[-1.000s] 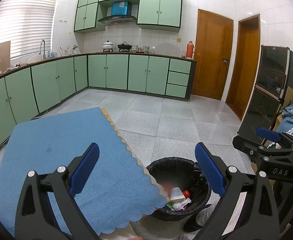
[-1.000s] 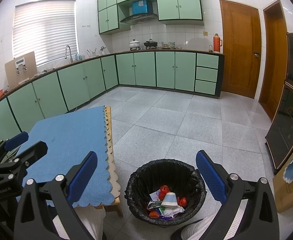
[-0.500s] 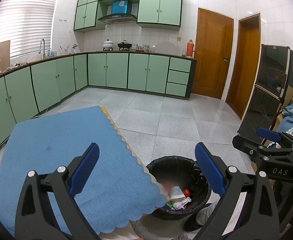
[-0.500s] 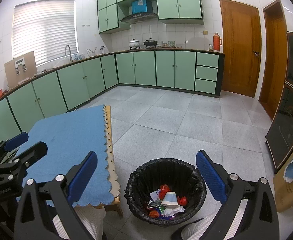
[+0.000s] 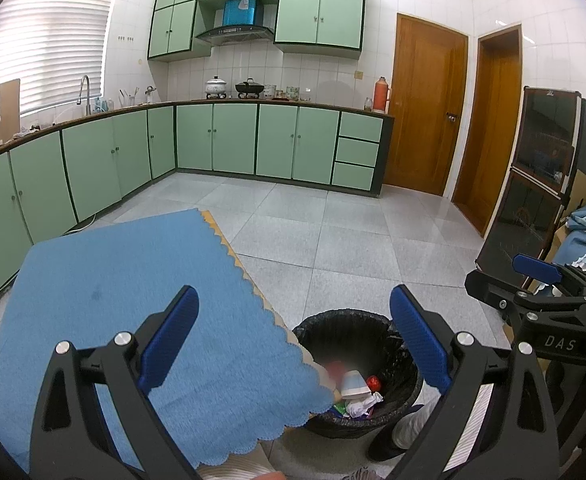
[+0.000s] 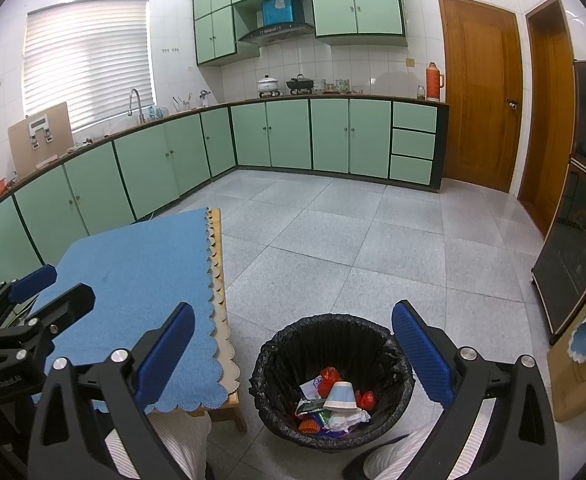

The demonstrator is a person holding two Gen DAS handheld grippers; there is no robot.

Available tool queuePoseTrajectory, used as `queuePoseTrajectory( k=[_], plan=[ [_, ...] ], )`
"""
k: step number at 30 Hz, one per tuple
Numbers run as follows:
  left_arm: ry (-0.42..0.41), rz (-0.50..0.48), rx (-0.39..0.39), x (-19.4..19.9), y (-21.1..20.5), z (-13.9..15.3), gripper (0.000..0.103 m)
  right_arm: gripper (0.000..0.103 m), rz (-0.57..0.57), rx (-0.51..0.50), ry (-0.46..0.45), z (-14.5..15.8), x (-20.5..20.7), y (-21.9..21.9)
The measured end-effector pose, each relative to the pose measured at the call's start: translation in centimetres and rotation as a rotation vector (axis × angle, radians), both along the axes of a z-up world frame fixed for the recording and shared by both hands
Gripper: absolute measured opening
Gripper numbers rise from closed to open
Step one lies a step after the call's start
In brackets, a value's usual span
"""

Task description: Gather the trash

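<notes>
Lying crumpled, trash [image 6: 335,404] in black-lined bin [image 6: 269,360]

The left claw [image 5: 293,340] is spread wide with nothing between its blue pads [image 5: 169,336]. The right claw [image 6: 293,344] is likewise spread wide and holds nothing, level beside the left one.

table [image 6: 235,398]: blue cloth [image 6: 133,272] on it | floor [image 6: 333,240]: trash bin [image 6: 333,332]
</notes>
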State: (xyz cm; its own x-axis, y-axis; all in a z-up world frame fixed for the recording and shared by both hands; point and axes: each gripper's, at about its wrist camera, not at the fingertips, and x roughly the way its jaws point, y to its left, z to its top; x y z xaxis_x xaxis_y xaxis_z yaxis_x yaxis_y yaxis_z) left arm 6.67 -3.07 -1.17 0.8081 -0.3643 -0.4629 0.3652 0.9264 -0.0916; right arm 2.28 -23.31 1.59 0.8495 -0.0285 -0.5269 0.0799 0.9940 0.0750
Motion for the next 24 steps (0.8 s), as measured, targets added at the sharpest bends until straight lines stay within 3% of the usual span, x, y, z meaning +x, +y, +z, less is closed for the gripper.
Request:
queuePoseTrajectory(
  k=[24],
  plan=[
    [0.006,-0.003,0.005,-0.04,-0.10,-0.14,0.093,0.097,0.000,0.002,0.002,-0.24,-0.03,-0.13]
  ],
)
